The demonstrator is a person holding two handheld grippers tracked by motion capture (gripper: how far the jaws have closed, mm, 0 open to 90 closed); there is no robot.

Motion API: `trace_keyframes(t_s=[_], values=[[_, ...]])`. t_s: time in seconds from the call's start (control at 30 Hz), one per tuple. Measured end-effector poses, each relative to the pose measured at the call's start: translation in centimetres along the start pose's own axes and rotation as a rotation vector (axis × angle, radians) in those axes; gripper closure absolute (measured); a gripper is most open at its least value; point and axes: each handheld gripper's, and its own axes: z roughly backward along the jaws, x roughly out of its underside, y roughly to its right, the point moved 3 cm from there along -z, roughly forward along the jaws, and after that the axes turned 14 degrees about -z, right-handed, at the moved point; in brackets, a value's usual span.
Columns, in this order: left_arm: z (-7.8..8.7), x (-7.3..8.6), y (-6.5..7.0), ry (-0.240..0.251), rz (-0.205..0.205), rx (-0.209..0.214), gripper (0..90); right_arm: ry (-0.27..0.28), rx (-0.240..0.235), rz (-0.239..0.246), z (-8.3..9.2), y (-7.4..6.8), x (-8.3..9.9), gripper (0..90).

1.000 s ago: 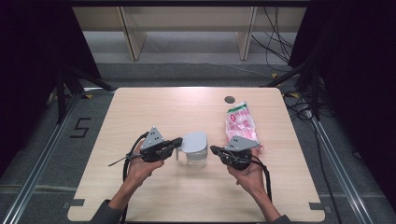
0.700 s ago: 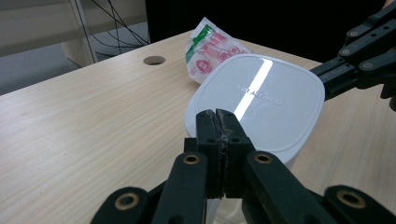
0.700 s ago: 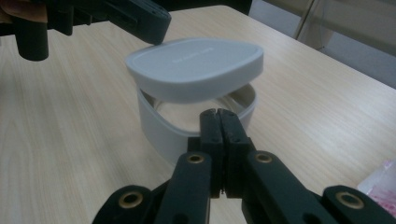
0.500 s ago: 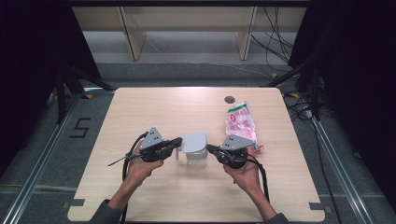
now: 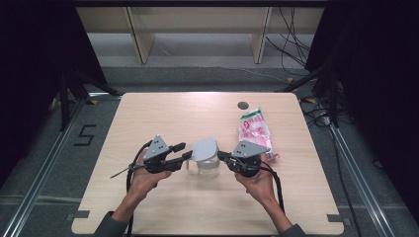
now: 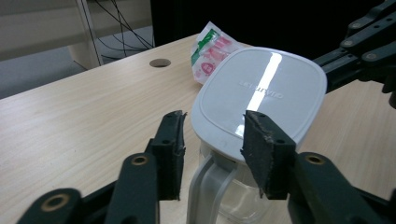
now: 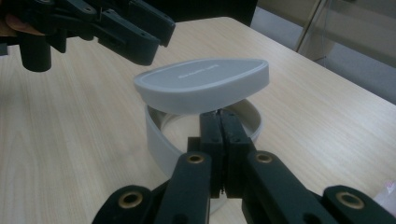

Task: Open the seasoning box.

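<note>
L gripper point(image 6: 212, 140) jaws just opened, straddling grey oval plastic lid point(image 6: 261, 93) w/o gripping. R gripper point(image 7: 219, 122) jaws closed at clear container's rim point(image 7: 156, 135); lid tilted.

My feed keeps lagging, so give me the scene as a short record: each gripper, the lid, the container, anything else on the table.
left gripper: jaws have just been opening, apart beside the lid's edge
right gripper: jaws shut at the container rim
lid: grey, tilted, lifted on one side
container: clear, upright
packet: red and white, lying flat
table: light wood
</note>
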Motion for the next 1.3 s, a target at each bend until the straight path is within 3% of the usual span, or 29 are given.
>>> trace_keyframes(t_s=[0.13,0.17,0.2,0.23,0.27,0.3,0.4,0.43,0.6,0.73,0.87,0.93,1.3], values=[[1.1,0.1,0.2,-0.003,-0.006,-0.006,49.5,0.018,0.007,0.022,-0.1,0.1,-0.2,90.0],[1.6,0.5,0.4,-0.012,-0.029,-0.007,46.4,0.005,0.005,-0.013,-0.1,-0.2,-0.3,90.0],[1.6,0.5,0.4,-0.012,-0.029,-0.007,45.5,0.005,0.005,-0.013,-0.1,-0.2,-0.3,90.0],[2.0,0.7,0.3,-0.044,-0.062,-0.003,45.5,0.002,0.004,-0.017,-0.1,-0.3,-0.3,90.0],[2.0,1.0,0.6,-0.038,-0.035,-0.008,43.6,0.009,-0.004,0.002,-0.2,-0.3,-0.5,90.0],[2.1,1.3,0.6,-0.042,-0.045,-0.005,42.0,0.008,0.002,-0.011,-0.3,-0.4,-0.6,89.9],[2.2,1.8,0.9,-0.061,-0.03,0.001,38.5,0.013,-0.003,0.009,-0.5,-0.7,-0.9,89.9],[2.2,2.0,1.0,-0.073,-0.02,0.001,37.3,0.017,-0.002,0.038,-0.6,-0.7,-1.1,89.8],[2.2,3.1,1.4,-0.094,0.003,0.022,34.2,0.023,-0.016,0.032,-1.0,-1.4,-1.5,89.1],[2.5,3.6,1.7,-0.112,0.005,0.016,31.9,0.029,-0.017,0.031,-1.2,-1.9,-1.9,88.8],[2.8,3.9,1.7,-0.109,0.019,0.004,31.5,0.033,-0.035,0.066,-1.7,-2.5,-2.4,88.8],[3.0,4.0,1.6,-0.103,0.029,0.002,31.5,0.03,-0.037,0.052,-1.8,-2.7,-2.5,88.9],[3.3,4.3,2.0,-0.101,0.02,-0.005,31.3,0.026,-0.066,0.085,-2.9,-4.1,-3.3,89.0]])
